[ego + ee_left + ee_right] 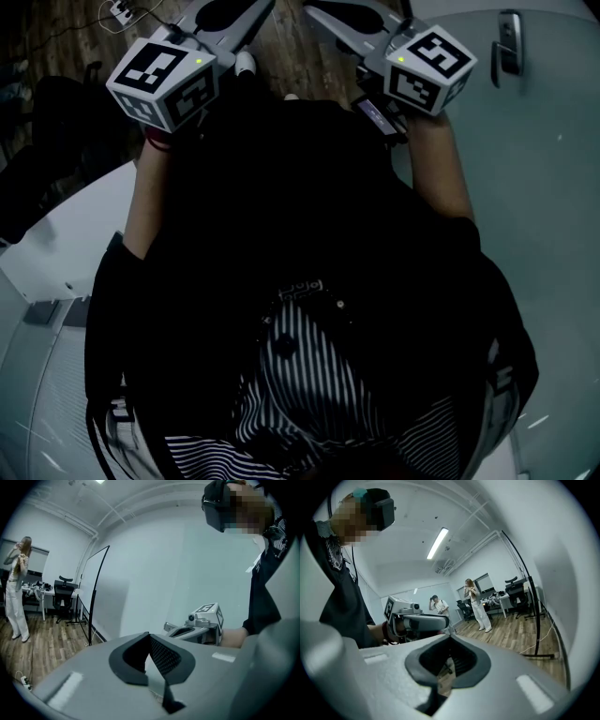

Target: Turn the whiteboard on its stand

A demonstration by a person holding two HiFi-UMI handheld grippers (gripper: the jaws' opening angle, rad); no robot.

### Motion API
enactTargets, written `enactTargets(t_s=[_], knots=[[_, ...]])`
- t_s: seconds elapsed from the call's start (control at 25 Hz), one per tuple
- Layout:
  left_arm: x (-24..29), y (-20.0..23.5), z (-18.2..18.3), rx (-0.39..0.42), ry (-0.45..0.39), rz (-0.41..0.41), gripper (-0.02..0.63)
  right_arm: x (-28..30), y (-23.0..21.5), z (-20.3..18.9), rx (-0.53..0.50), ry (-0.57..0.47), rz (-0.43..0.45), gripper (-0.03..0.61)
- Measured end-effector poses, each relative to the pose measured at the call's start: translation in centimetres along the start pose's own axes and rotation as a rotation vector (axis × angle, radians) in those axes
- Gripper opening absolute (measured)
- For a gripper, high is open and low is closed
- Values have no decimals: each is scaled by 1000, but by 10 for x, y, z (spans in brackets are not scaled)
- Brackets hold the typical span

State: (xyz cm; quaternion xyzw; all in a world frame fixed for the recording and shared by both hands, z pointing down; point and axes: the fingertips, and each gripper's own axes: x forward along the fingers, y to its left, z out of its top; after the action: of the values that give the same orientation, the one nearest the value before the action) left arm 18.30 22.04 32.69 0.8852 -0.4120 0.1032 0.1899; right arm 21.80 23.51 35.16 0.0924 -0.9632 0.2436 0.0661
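Observation:
The whiteboard (562, 588), a white panel in a thin black frame on a stand, rises at the right of the right gripper view. It also shows at the left of the left gripper view, whiteboard (105, 597). In the head view both grippers are held up in front of my chest over the wooden floor. My left gripper (255, 7) and right gripper (315, 9) point toward each other, apart from the board. Both have their jaws together with nothing between them. The left gripper view shows the right gripper (199, 623). The right gripper view shows the left gripper (419, 619).
A pale surface (544, 187) with a dark metal fitting (509, 42) lies close on my right. Two people (477, 603) stand on the wood floor near desks and office chairs (62, 597). A power strip and cable (120, 11) lie on the floor.

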Motion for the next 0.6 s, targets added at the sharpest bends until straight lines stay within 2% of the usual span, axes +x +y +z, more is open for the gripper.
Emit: enactTargets(t_s=[0.2,0.6], knots=[[1,16,-1,-15,1,-3,-12,6,-11,-1,27,-12,-14,2],[-6,118,22,-49,-32,-18,-12,89,-54,44,5,15,-54,2]])
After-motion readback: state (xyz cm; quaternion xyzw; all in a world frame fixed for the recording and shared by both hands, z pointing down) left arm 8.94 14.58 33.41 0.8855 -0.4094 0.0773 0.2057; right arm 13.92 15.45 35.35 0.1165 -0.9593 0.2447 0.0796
